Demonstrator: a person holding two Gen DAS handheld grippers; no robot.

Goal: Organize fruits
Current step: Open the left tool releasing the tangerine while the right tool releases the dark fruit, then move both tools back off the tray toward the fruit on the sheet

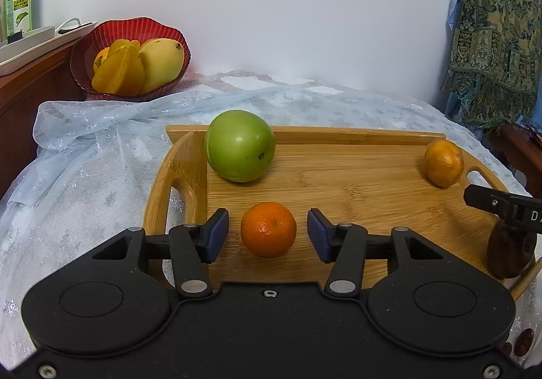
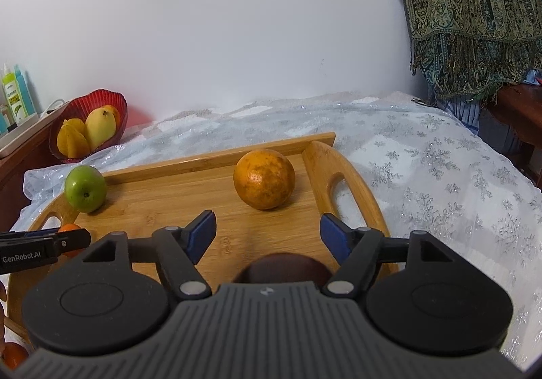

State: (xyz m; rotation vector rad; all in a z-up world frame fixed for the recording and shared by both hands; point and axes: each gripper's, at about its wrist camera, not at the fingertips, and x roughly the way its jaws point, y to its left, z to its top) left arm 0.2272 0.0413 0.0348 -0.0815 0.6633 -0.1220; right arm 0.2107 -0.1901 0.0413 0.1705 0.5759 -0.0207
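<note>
A bamboo tray [image 1: 355, 182] lies on a pale lace cloth. My left gripper [image 1: 267, 219] is open around a small tangerine [image 1: 268, 229] resting on the tray, with a gap to each blue pad. A green apple [image 1: 240, 146] sits at the tray's far left corner and a yellowish orange [image 1: 443, 162] at its far right. In the right wrist view my right gripper [image 2: 267, 218] is open over the tray [image 2: 169, 209]. A dark brown fruit [image 2: 283, 269] lies low between its fingers, untouched by the pads. The orange [image 2: 264, 179] is just ahead of it, the apple [image 2: 85, 188] far left.
A red bowl [image 1: 135, 23] with a mango [image 1: 162, 62] and a star fruit [image 1: 118, 70] stands at the back left by a wooden cabinet [image 1: 30, 98] with bottles. A patterned scarf [image 1: 494, 40] hangs at the right. Another orange fruit [image 2: 13, 355] lies off the tray's near left.
</note>
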